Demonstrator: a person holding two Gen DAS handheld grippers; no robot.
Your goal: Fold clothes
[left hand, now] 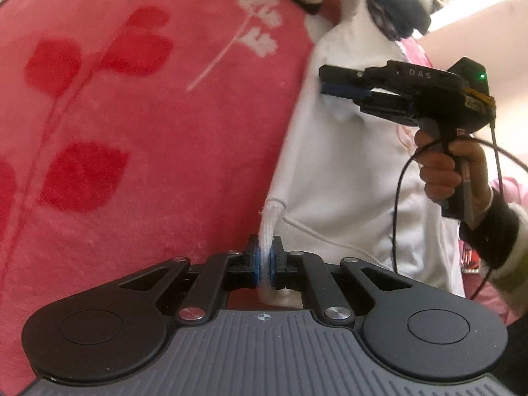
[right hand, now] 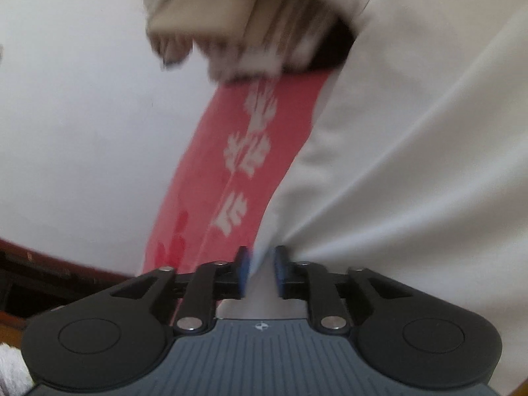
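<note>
- My left tongs (left hand: pixel 264 262) are clamping together on the ribbed cuff (left hand: pixel 268 227) of a white sweatshirt (left hand: pixel 340 171); the blue pads are squeezing the knit between them at the bottom centre of the left wrist view.
- From that pinch the sleeve is running up toward one o'clock into the body of the garment, so its long axis is lying from six o'clock to about one o'clock.
- My right tongs (left hand: pixel 343 84) are sitting further up that line at two o'clock, held level over the cloth in my right hand (left hand: pixel 452 171). That hand is the nearer one to the body of the garment.
- In the right wrist view those tongs (right hand: pixel 262 274) are standing partly apart with a fold of white cloth between the pads. I cannot tell whether the pads are pressing on it, though I judge it is slipping free.
- I am judging the next move as carrying the cuff across toward the body, so the sleeve line matters most.
- Beneath, a red blanket (left hand: pixel 138 125) with darker leaf shapes and a white sprig is carrying the garment; whether it is covering a bed I cannot tell.
- Farthest off, at twelve o'clock, blurred pale and dark clothing is piling up, with a pale wall behind.
</note>
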